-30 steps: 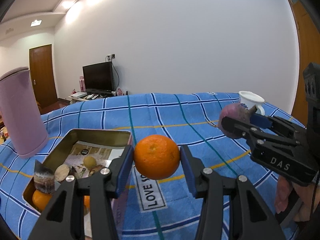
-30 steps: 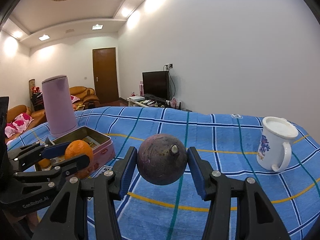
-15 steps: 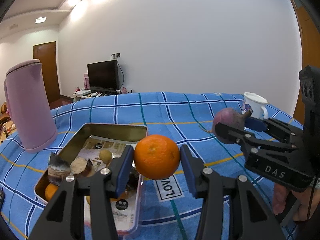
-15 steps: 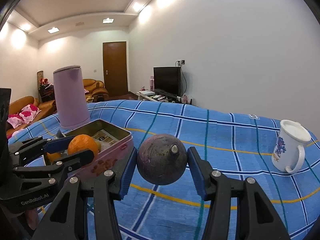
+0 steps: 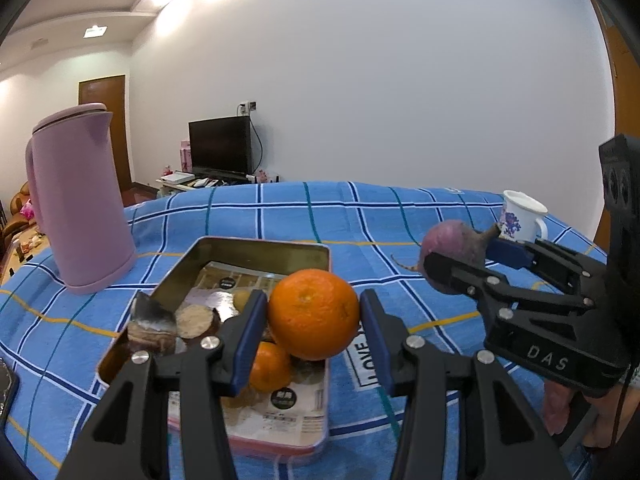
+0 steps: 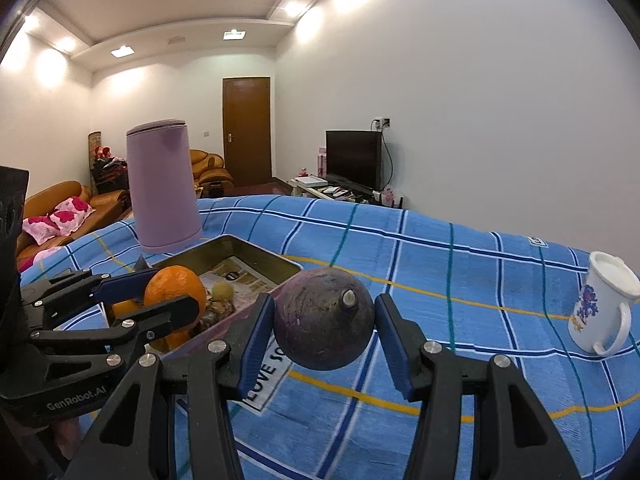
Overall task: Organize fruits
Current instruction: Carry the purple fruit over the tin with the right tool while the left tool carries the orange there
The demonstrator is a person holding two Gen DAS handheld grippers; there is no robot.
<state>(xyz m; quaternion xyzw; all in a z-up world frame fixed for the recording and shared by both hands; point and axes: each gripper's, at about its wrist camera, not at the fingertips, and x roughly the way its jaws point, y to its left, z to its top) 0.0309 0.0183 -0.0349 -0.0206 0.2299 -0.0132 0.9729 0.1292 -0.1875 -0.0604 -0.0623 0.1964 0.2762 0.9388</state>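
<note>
My left gripper (image 5: 313, 318) is shut on an orange (image 5: 313, 314) and holds it above the right part of an open metal tin (image 5: 260, 249). The tin holds another orange (image 5: 269, 366) and several other pieces of produce. My right gripper (image 6: 324, 326) is shut on a round purple fruit (image 6: 324, 324) and holds it above the blue cloth, right of the tin (image 6: 256, 254). The right gripper also shows in the left wrist view (image 5: 466, 258), and the left gripper in the right wrist view (image 6: 164, 292).
A tall pink jug (image 5: 78, 200) stands behind the tin on the left. A white mug (image 6: 602, 308) with a purple print stands at the far right. A blue checked cloth (image 6: 460, 280) covers the table. A "LOVE" label (image 6: 266, 372) lies by the tin.
Both grippers have moved left toward the tin with their fruit. The orange is now over the tin's right part, and the purple fruit is closer to the tin.
</note>
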